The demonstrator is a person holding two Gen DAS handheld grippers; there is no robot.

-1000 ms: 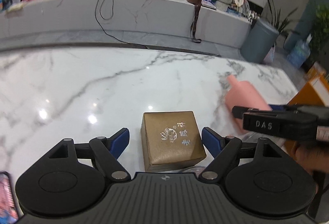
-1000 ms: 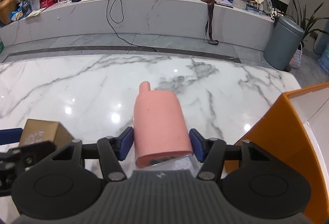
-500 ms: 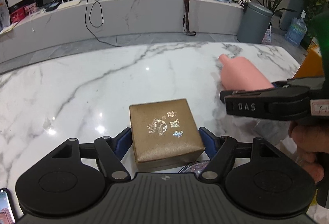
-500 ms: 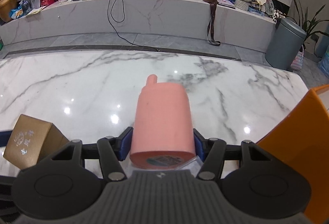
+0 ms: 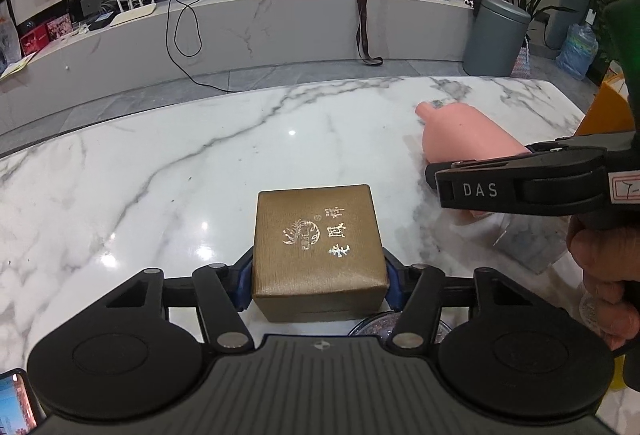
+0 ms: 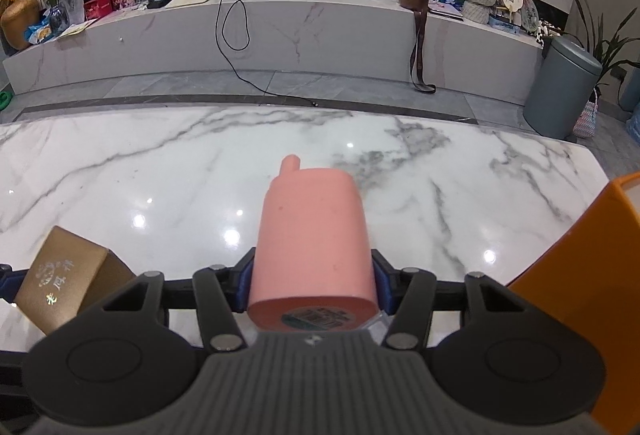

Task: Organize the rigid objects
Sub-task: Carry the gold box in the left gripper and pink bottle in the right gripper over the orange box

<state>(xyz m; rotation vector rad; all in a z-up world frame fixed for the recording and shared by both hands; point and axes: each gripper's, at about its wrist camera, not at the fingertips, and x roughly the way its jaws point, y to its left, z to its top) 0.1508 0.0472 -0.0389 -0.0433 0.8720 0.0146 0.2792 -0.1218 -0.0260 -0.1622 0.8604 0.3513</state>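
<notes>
left gripper [image 5: 318, 277]: jaws closing, blue pads [image 5: 245, 281] touching both sides of the gold box [image 5: 318, 245]. the box sits between the pads at 12 o'clock of the tool, lid up, on or just above the marble table [image 5: 160, 163]; which one cannot be told.

right gripper [image 6: 312, 281]: jaws closing a little more, pads pressed on both sides of the pink bottle [image 6: 314, 239]. the bottle lies along the fingers, base toward the camera, spout pointing away at 12 o'clock. in the left wrist view the same tool sits at 3 o'clock with a hand [image 5: 604, 275] on its grip.

surroundings: an orange bin [image 6: 580, 295] stands at 3 o'clock of the right gripper, just beside it at the table edge. its inside is not visible. the rest of the tabletop in view is bare.

progress, as a judgement: early to middle. both items are gripped but neither is in the bin. remaining: carry the bottle, then the box, to the bin and release. whether other items are already stored cannot be told.
</notes>
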